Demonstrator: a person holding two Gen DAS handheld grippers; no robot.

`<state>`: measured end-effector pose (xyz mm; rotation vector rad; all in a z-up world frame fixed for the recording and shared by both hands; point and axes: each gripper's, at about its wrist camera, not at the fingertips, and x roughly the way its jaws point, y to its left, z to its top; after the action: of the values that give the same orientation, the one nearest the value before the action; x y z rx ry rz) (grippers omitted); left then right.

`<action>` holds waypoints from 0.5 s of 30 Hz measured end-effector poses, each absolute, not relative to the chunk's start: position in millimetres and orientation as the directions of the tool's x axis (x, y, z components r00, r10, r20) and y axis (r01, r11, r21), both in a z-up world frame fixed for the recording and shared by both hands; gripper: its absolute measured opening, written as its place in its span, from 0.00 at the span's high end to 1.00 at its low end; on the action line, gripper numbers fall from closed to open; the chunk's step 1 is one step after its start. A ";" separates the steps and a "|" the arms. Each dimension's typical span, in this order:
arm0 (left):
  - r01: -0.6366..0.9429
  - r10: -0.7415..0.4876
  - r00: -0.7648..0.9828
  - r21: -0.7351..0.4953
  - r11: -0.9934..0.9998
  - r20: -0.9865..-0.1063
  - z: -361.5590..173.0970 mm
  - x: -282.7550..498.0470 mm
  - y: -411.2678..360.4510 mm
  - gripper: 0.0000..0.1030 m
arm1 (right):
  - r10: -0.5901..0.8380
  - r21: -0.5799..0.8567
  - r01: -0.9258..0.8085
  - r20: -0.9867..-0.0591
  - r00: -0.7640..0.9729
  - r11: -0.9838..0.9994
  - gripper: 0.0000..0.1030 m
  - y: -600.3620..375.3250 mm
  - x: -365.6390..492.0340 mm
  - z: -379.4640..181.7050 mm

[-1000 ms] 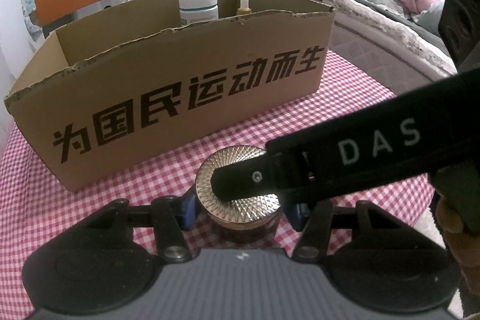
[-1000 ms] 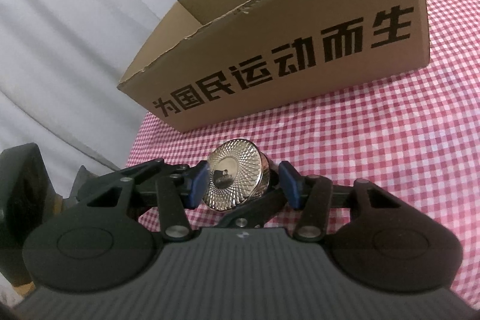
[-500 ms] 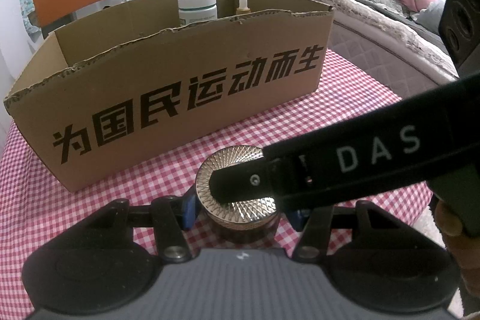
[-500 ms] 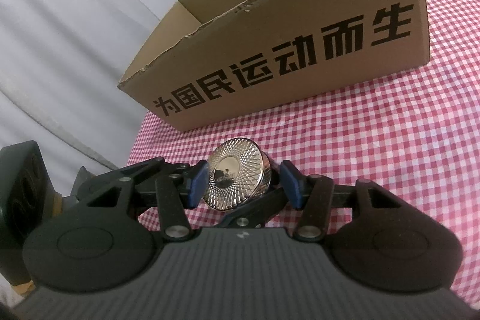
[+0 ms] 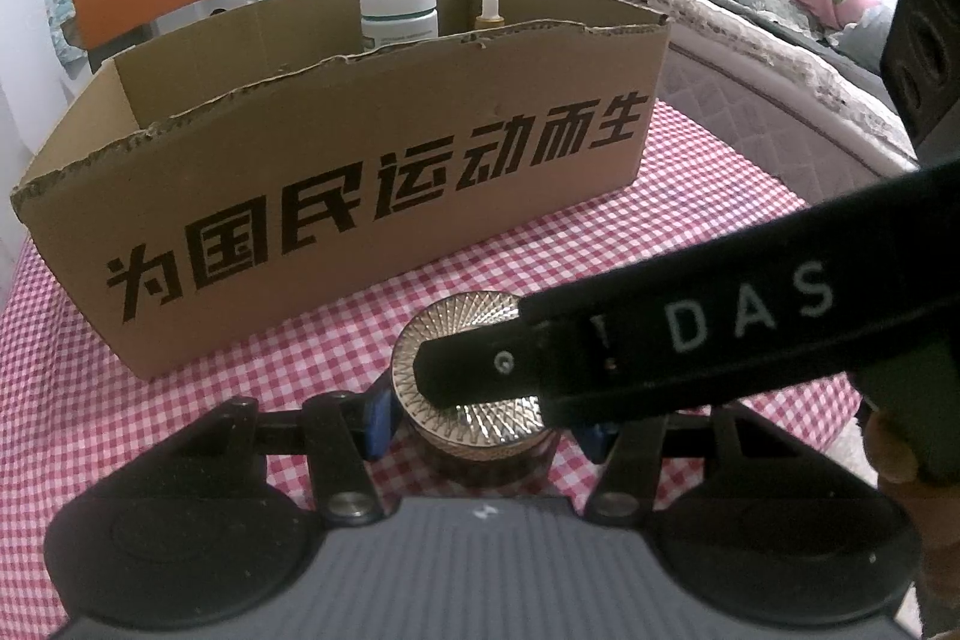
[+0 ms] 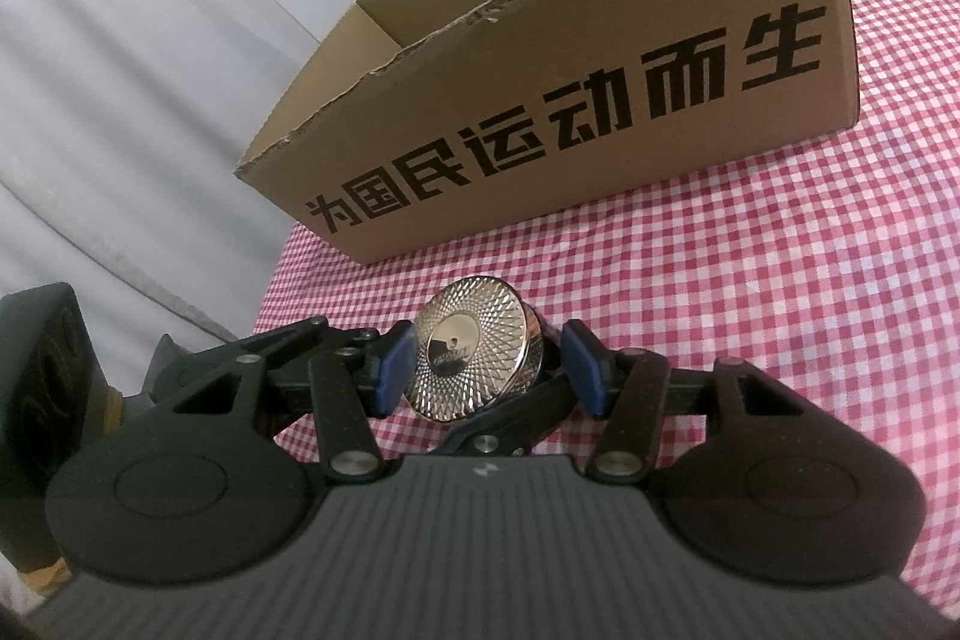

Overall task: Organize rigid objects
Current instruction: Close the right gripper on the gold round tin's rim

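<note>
The left tongs (image 5: 483, 421) clamp the brown body of a small glass jar (image 5: 480, 451) that stands on the checked desk (image 5: 600, 250); their blue pads (image 5: 375, 418) press its sides at 9 and 3 o'clock. The right tongs (image 6: 489, 367) bracket the jar's faceted metal lid (image 6: 474, 355) from above. In the right wrist view the lid sits between those pads with a sliver of gap on the 3 o'clock side, so they look roughly half open and not gripping.

The likely slip from here: if the right tongs lift away while a pad drags on the lid, the lid could unseat or the jar could tip in the left grip. The metal is glossy and would slide easily. A tilted lift over the box wall could also catch the torn cardboard edge.

At 12 o'clock from the jar stands an open cardboard box (image 5: 360, 196) with black printed characters. Inside it, near the far wall, stand a white-capped tub (image 5: 399, 16) and, just at its 3 o'clock, a small amber dropper bottle (image 5: 490, 13). The rest of the box floor is hidden.
</note>
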<state>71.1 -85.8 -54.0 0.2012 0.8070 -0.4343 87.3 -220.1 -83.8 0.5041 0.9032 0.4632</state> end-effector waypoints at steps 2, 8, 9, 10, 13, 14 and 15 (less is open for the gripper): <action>0.445 -0.303 0.606 -0.002 0.895 -0.735 -53.1 70.9 -85.7 0.45 | 0.572 0.586 -0.168 -0.619 0.538 0.793 0.48 -219.6 86.5 -83.0; 0.451 -0.306 0.611 0.003 0.892 -0.730 -49.1 68.9 -89.0 0.45 | 0.569 0.588 -0.166 -0.611 0.550 0.792 0.49 -222.5 83.7 -80.9; 0.452 -0.308 0.612 0.003 0.892 -0.729 -48.3 68.2 -89.2 0.45 | 0.567 0.586 -0.167 -0.610 0.553 0.793 0.49 -222.7 83.0 -79.9; 0.453 -0.309 0.613 0.002 0.891 -0.727 -47.5 68.0 -89.8 0.45 | 0.565 0.583 -0.168 -0.610 0.555 0.795 0.49 -223.1 81.8 -78.7; 0.456 -0.312 0.615 0.004 0.890 -0.724 -46.2 66.6 -90.4 0.45 | 0.561 0.580 -0.168 -0.610 0.560 0.797 0.49 -223.4 79.5 -76.7; 0.456 -0.311 0.619 0.008 0.890 -0.722 -45.6 65.5 -90.7 0.45 | 0.560 0.579 -0.168 -0.609 0.561 0.798 0.49 -223.3 78.8 -76.0; 0.457 -0.310 0.621 0.011 0.889 -0.720 -45.1 64.5 -90.8 0.45 | 0.560 0.579 -0.169 -0.607 0.563 0.798 0.48 -223.3 78.2 -75.3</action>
<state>64.5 -90.8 -45.1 0.2006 0.7858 -0.4444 78.2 -223.3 -75.3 0.4955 0.8744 0.4504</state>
